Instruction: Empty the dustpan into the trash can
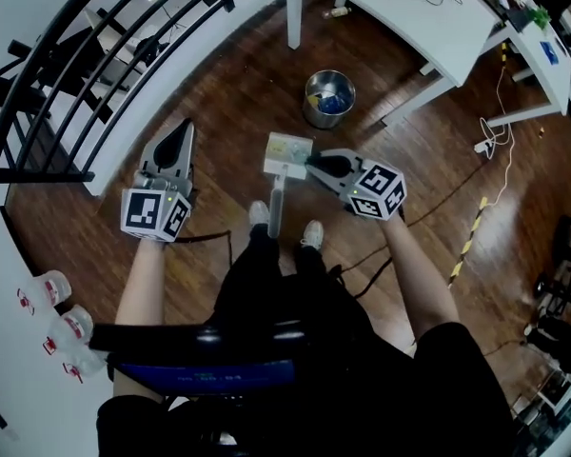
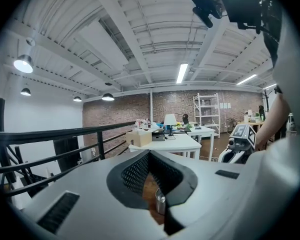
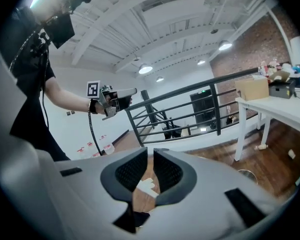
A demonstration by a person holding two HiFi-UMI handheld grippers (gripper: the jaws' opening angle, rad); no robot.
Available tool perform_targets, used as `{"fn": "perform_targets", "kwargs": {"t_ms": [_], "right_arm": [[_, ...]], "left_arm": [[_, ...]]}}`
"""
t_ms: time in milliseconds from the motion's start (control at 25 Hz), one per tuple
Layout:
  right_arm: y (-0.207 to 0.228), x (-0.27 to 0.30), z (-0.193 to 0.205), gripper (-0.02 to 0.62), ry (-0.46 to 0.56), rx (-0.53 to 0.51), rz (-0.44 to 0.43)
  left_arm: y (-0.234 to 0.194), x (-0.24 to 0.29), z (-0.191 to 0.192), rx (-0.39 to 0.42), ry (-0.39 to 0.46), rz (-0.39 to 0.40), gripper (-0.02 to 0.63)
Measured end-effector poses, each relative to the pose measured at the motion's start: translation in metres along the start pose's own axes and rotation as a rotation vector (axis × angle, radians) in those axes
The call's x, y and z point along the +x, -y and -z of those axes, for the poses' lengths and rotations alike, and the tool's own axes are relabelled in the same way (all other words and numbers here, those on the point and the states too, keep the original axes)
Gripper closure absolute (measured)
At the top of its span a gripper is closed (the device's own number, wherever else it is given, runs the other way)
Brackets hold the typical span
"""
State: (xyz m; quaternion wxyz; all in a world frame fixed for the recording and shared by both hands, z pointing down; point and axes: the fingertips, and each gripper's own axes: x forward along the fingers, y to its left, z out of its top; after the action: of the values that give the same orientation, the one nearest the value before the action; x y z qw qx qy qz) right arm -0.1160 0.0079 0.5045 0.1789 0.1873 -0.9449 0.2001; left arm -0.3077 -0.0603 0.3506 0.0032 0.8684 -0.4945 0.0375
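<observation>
Left tool [image 1: 183, 131]: jaws closed on nothing, held well clear of the pan.
Right tool [image 1: 312, 164]: jaws a narrow slit apart, gripping nothing, tips just beside the pan's edge.
Dustpan [image 1: 288, 149]: on the wooden floor [image 1: 409, 255] ahead of the shoes [image 1: 258, 214]. Probably light, stiff plastic, best taken by its handle [image 1: 276, 203] and kept level.
Trash can [image 1: 329, 98]: open metal bin beyond the pan.

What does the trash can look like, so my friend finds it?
Find the long white table at the head view's top. On the wooden floor beside its legs stands the trash can. It's the only round, shiny metal thing, with blue stuff inside, unlike the flat pale dustpan nearby.
</observation>
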Motion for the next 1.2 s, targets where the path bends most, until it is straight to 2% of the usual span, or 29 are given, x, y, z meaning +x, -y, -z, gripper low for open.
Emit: {"fn": "perform_targets", "kwargs": {"t_ms": [240, 280, 440, 480, 640, 840, 920, 1080, 1200], "right_arm": [[-0.010, 0.027, 0.009, 0.552, -0.060, 0.042, 0.016], [-0.014, 0.030, 0.013, 0.508, -0.072, 0.062, 0.009], [-0.030, 0.038, 0.042, 0.437, -0.116, 0.164, -0.010], [-0.035, 0.040, 0.051, 0.402, -0.129, 0.202, -0.022], [-0.060, 0.049, 0.087, 0.301, -0.194, 0.344, -0.100], [-0.081, 0.058, 0.115, 0.301, -0.198, 0.527, -0.187], [-0.081, 0.064, 0.123, 0.264, -0.184, 0.593, -0.198], [-0.066, 0.074, 0.134, 0.264, -0.175, 0.688, -0.185], [-0.065, 0.081, 0.141, 0.265, -0.197, 0.726, -0.237]], "left_arm": [[-0.020, 0.018, 0.014, 0.015, -0.033, 0.137, 0.600], [-0.023, 0.022, 0.015, 0.018, -0.034, 0.153, 0.600], [-0.032, 0.039, 0.019, 0.020, -0.034, 0.201, 0.600], [-0.034, 0.043, 0.019, 0.015, -0.032, 0.209, 0.600], [-0.033, 0.059, 0.015, -0.001, -0.018, 0.224, 0.600], [-0.019, 0.071, 0.010, -0.002, -0.016, 0.230, 0.600], [-0.013, 0.071, 0.008, 0.004, -0.019, 0.232, 0.600], [-0.005, 0.069, 0.005, 0.022, -0.030, 0.227, 0.600], [-0.004, 0.068, 0.004, 0.034, -0.037, 0.216, 0.600]]}}
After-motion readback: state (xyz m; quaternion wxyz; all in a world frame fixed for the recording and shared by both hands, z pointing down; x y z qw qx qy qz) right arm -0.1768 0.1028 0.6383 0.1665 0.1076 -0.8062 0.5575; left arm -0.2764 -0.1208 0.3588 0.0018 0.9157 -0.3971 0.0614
